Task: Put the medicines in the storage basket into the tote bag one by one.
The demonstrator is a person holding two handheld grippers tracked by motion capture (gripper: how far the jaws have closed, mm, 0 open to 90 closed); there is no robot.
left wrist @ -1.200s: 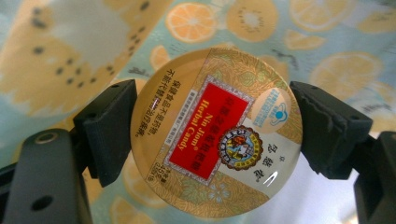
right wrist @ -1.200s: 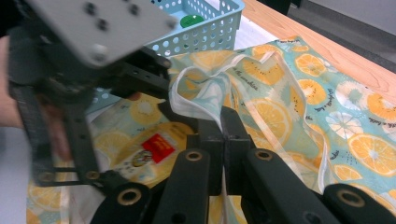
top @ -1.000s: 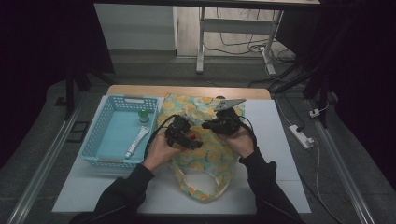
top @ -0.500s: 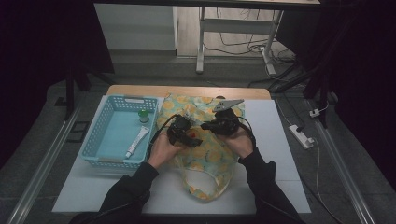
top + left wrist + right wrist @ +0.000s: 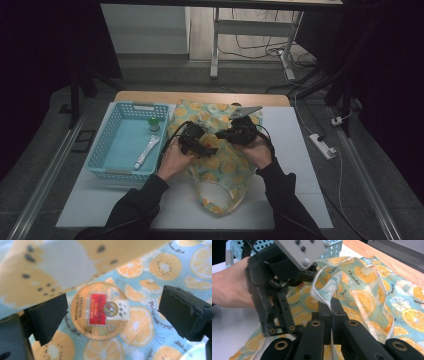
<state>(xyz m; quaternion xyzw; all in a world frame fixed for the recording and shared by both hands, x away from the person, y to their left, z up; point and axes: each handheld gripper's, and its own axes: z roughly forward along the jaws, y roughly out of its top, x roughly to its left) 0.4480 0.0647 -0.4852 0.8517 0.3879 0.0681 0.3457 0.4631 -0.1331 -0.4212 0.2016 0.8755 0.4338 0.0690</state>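
Barely anything has shifted on the table since a moment back: both hands hover over the same spot on the fruit-print bag, and the one real change is our left hand-held gripper, whose jaws have just been opening. We look along them now and they stand wide apart, with the round gold tin lying between them on the bag's inner lining, neither pad touching it. We'd say that tin has just been let go inside the bag. Our right hand-held gripper is doing the support work: its jaws are pressed together on the bag's white-edged rim, lifting that edge so the mouth stays open and the cloth arches over the left one like a roof. That's why the left one can reach in at all. Over to the left, the blue basket carries a white tube and a small green-capped bottle, likely next to go in. Withdrawing the left jaws without snagging the fabric looks like the delicate bit.
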